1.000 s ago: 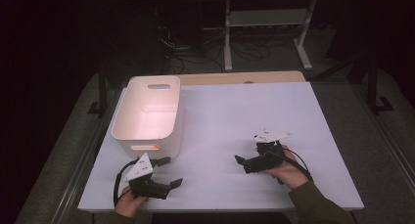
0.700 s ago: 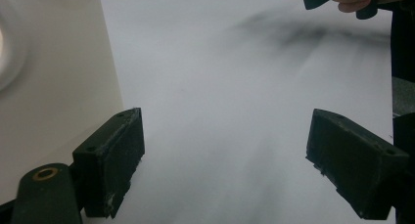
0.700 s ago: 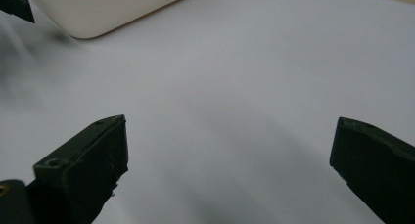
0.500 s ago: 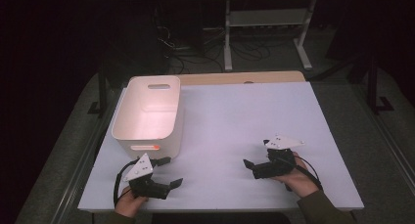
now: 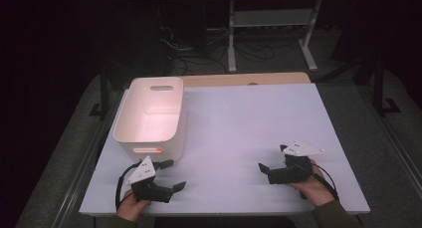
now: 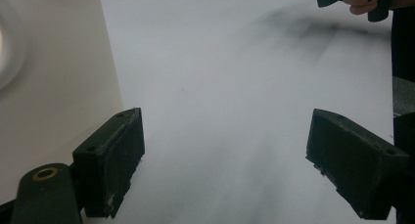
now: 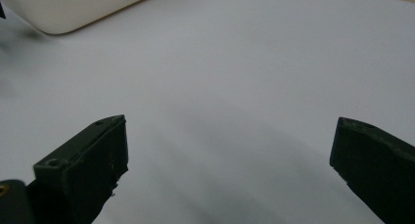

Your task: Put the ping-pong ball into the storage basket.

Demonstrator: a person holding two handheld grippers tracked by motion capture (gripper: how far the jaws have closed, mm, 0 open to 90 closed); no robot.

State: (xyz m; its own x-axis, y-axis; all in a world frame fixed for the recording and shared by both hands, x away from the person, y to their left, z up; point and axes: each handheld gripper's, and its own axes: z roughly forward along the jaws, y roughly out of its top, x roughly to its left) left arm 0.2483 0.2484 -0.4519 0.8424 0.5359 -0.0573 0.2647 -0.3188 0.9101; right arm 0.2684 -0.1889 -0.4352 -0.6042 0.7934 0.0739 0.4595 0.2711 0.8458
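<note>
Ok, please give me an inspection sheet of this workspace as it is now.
Surface: white table, bare apart from the bin.
Job's things: white bin at the left, upright, looks empty.
Clutter: nothing seen.
Grippers: left gripper open beside the bin; right gripper open over bare table; both hold nothing.
Cables: one black cable trails from the left gripper.
Surroundings: dark room, metal stand and floor wires behind the table.

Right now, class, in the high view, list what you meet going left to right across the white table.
White plastic tub with handle slots → left hand-held gripper, black with a grey three-cornered plate → right hand-held gripper, black with a grey plate.
</note>
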